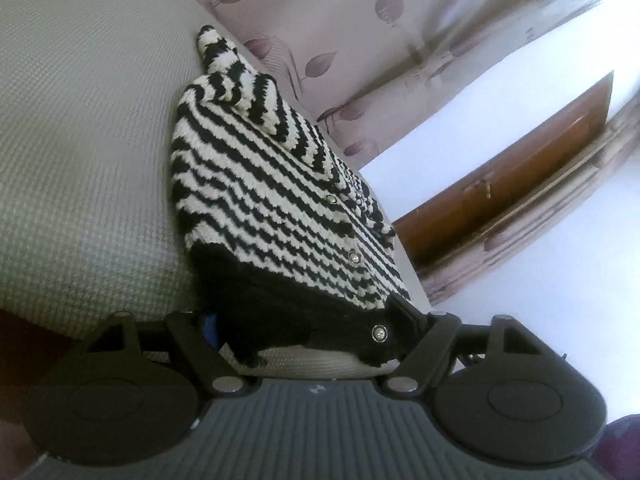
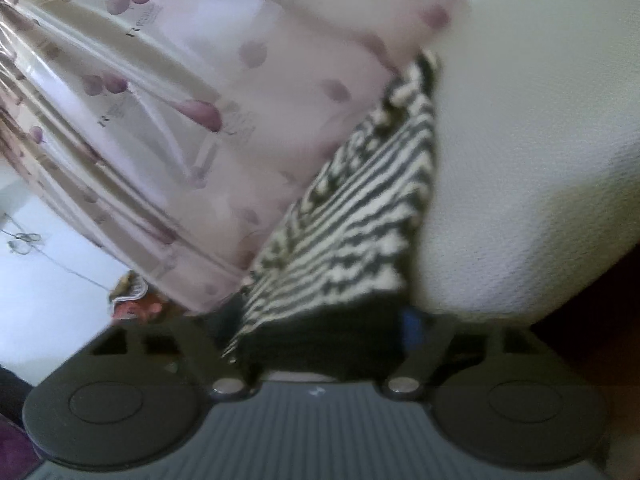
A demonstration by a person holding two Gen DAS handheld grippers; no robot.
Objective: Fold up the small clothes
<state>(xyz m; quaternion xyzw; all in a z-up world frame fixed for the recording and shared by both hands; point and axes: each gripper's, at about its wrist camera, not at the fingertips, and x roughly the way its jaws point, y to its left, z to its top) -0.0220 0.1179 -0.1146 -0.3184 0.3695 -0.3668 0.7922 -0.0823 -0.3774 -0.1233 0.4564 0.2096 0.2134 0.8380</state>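
I am seeing both hand-held grippers, left (image 1: 316, 334) and right (image 2: 320, 338), standing spread wide around the striped cardigan's (image 1: 276, 200) black hem, not clamping it.

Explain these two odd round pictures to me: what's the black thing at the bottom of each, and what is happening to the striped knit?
There is no robot here. A person holds a two-fingered gripper in each hand, and each has a wide-angle camera looking along its fingers. One picture comes from the left gripper, the other, blurrier one from the right gripper. The black shapes are the grippers themselves. A black-and-white striped cardigan lies on a pale textured surface beside a leaf-patterned curtain. Both jaws stand wide with the cardigan's black hem between them, apparently not pinched.
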